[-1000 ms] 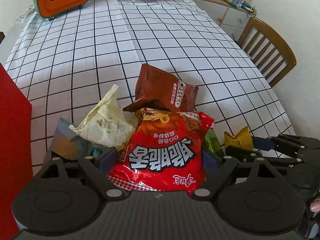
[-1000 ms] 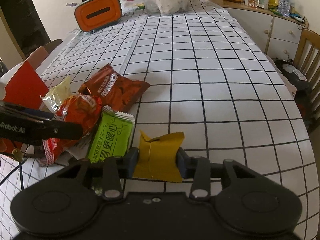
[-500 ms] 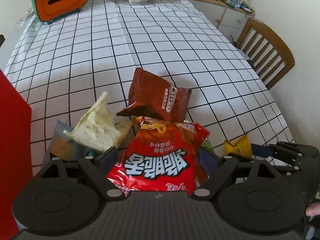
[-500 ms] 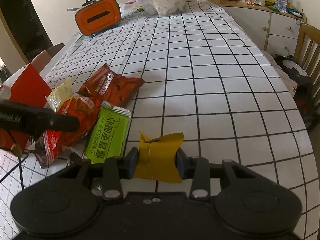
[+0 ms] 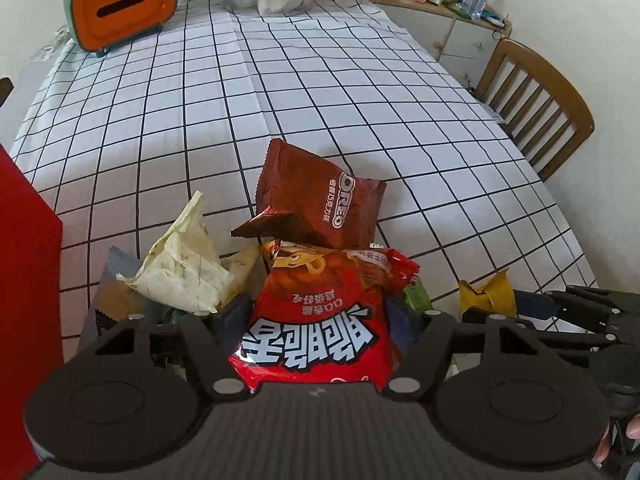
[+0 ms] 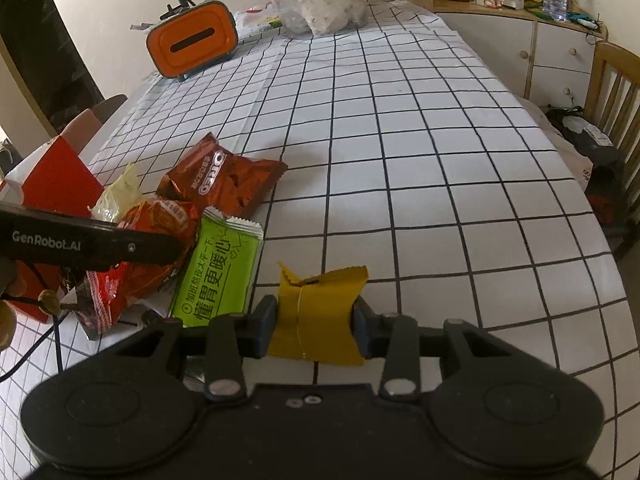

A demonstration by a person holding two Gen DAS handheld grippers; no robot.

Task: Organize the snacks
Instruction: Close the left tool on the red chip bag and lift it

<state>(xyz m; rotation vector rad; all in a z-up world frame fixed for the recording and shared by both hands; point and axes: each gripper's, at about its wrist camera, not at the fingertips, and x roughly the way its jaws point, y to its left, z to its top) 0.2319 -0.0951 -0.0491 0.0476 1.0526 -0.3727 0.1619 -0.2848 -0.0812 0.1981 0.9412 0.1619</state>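
Closing in since a second earlier, my left gripper (image 5: 316, 320) had its jaws pinching the red snack bag (image 5: 320, 320), ready to lift it from the near pile. My right gripper (image 6: 316, 320) stayed clamped on the yellow packet (image 6: 320, 312). Beyond lay the Oreo packet (image 5: 320, 196); at left, a red box (image 5: 28, 272), probably their destination.

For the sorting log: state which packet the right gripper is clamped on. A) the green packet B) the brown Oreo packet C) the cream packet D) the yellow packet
D: in the right wrist view the right gripper has its pads pressed against both sides of the yellow packet, while the green packet lies free beside it.
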